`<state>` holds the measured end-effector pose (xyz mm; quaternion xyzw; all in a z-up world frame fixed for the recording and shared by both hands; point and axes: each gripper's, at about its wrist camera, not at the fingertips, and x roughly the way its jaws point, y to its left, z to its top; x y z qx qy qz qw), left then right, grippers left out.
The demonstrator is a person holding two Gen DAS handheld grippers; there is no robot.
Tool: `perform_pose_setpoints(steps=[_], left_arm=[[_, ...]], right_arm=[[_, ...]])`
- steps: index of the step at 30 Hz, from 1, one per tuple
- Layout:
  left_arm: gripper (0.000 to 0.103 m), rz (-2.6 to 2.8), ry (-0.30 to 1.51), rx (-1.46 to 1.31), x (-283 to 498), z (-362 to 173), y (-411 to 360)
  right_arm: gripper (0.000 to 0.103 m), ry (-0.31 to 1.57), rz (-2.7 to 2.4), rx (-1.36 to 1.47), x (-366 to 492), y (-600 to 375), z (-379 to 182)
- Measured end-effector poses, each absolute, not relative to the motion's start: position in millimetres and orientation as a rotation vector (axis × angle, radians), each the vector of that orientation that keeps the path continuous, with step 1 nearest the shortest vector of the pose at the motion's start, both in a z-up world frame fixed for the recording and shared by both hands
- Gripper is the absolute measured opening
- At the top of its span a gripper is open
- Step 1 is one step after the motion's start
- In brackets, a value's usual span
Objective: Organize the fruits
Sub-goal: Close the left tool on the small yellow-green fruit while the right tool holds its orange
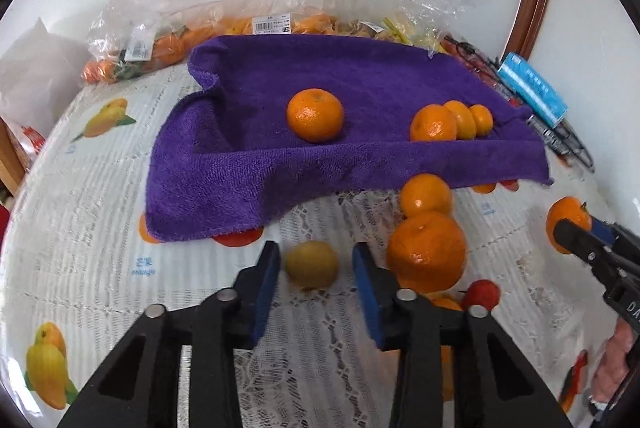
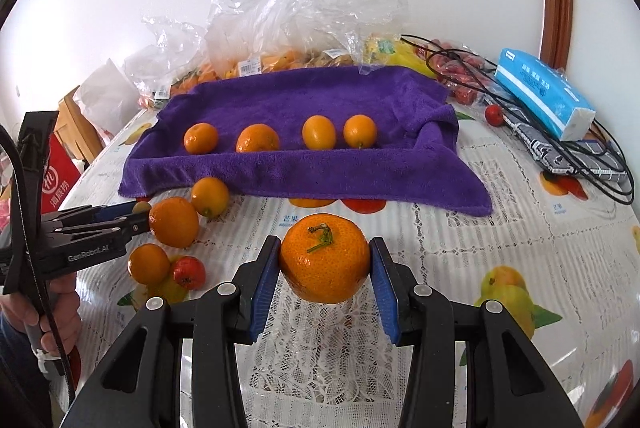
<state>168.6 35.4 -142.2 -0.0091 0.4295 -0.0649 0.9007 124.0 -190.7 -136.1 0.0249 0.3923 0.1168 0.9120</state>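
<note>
"GenRobot.AI" lettering on the left tongs

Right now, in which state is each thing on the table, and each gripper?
right gripper: shut on the stemmed mandarin.
left gripper: shut on the small yellow fruit.
purple towel: spread out, one corner folded over.
four oranges: in a row on the purple towel.
loose fruits: lying on the tablecloth, off the towel.
</note>
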Motion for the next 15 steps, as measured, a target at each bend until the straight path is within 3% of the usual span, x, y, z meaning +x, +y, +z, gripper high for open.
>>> perform_pose_setpoints(steps=[15], left_arm=[[0.025,-0.126,0.845,-0.076,152.6,-131.9,50.2]], right_arm=[[0.044,0.815,0.218,0.057,119.8,-198.2,-139.9]])
